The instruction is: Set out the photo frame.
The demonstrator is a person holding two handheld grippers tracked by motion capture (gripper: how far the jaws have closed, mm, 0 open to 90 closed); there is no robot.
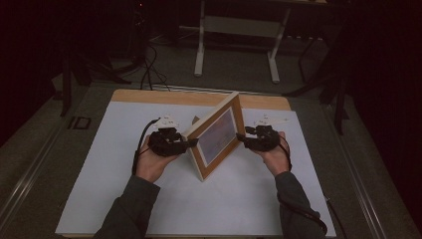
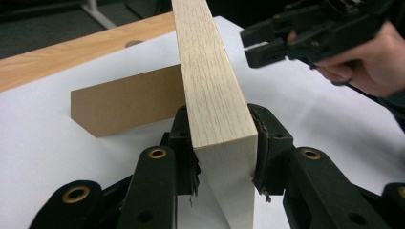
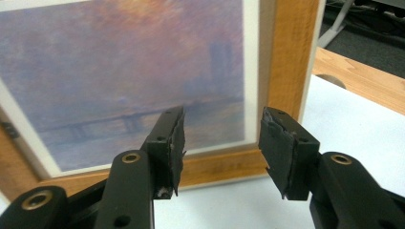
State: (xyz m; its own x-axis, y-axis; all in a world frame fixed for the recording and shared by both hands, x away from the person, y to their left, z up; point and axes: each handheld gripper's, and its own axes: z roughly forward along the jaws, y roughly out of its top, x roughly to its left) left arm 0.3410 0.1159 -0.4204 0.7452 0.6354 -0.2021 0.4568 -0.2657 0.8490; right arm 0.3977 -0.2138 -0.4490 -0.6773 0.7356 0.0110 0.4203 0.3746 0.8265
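Observation:
A wooden picture frame (image 1: 215,135) with a hazy purple-orange print (image 3: 119,71) stands upright on the white sheet, propped by its brown back stand (image 2: 126,105). My left gripper (image 1: 191,143) is at the frame's left side. In the left gripper view its pads (image 2: 260,143) press on both faces of the pale wood side edge (image 2: 215,95). My right gripper (image 1: 241,137) hovers at the frame's right, facing the print. Its jaws (image 3: 222,143) stand apart with nothing between them, just off the lower frame rail (image 3: 224,167). The right gripper (image 2: 255,47) also appears beyond the frame in the left gripper view.
The white sheet (image 1: 249,199) covers a wooden table whose bare strip (image 1: 149,96) runs along the far edge. Beyond it on the dark floor are a white-legged stand (image 1: 200,50) and cables (image 1: 147,69). Dark chair or tripod legs stand at both sides.

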